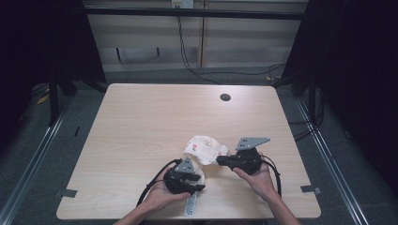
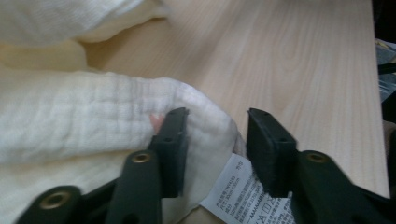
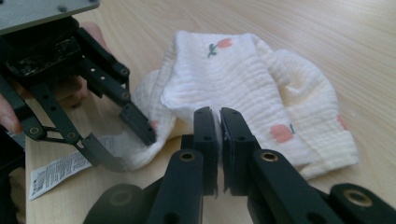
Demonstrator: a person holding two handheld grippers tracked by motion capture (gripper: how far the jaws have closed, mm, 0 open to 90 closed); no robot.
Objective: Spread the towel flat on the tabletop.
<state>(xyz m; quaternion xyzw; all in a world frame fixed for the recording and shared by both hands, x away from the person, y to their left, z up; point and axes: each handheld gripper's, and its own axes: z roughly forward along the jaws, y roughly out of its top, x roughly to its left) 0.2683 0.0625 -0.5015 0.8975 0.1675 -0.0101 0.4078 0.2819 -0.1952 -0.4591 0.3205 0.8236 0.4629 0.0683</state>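
Observation:
A white crinkled cloth with small red flower prints lies bunched near the table's front middle. My left gripper is at its near left corner. In the left gripper view the jaws stand apart around that corner of the cloth; the left pad touches it and the right pad is clear of it. A printed care label hangs from the corner. My right gripper is shut on a thin edge of the cloth, pointing left. The left gripper shows across from it.
The light wooden table has a dark round cable hole at the back right. The care label lies towards the front edge. Grey tape marks sit at the front corners. Dark floor and rails surround the table.

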